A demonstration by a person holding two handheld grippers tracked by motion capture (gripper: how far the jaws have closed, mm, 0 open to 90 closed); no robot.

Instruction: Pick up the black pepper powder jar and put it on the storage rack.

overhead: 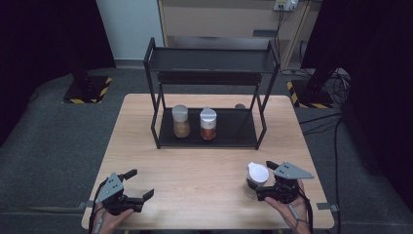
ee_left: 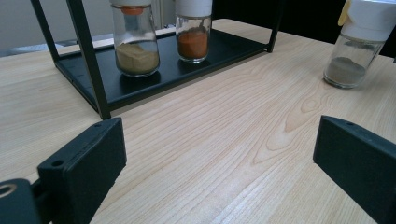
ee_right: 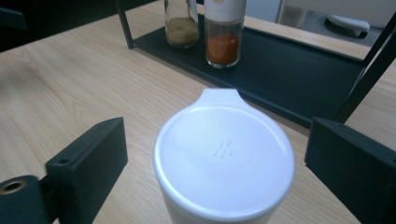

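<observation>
High view: a wooden table (overhead: 195, 170) carries a black two-tier rack (overhead: 209, 87) toward its far side; on the rack's lower shelf stand a tan jar (overhead: 180, 122) and, just beside it, a red jar (overhead: 208, 124), both white-capped and upright; near the table's front right a third jar (overhead: 256, 179) with a white lid stands on the wood, well apart from the rack; the right gripper (overhead: 260, 180) sits at that jar, one jaw on each side of it, in a hand at the bottom edge; the left gripper (overhead: 139, 184) rests at the front left, jaws spread wide over bare wood, nothing between them.

Left gripper view: both black jaws stand far apart with only table (ee_left: 224, 140) between; the rack (ee_left: 88, 60) with the tan jar (ee_left: 136, 46) and red jar (ee_left: 192, 37) lies ahead; the third jar (ee_left: 352, 51), with dark powder at its bottom, stands off to the right.

Right gripper view: the jar's white lid (ee_right: 224, 154) lies between the jaws; a gap shows on each side, so the pads do not touch it; the rack (ee_right: 289, 70) stands beyond, with the tan jar (ee_right: 181, 25) and red jar (ee_right: 223, 42).
</observation>
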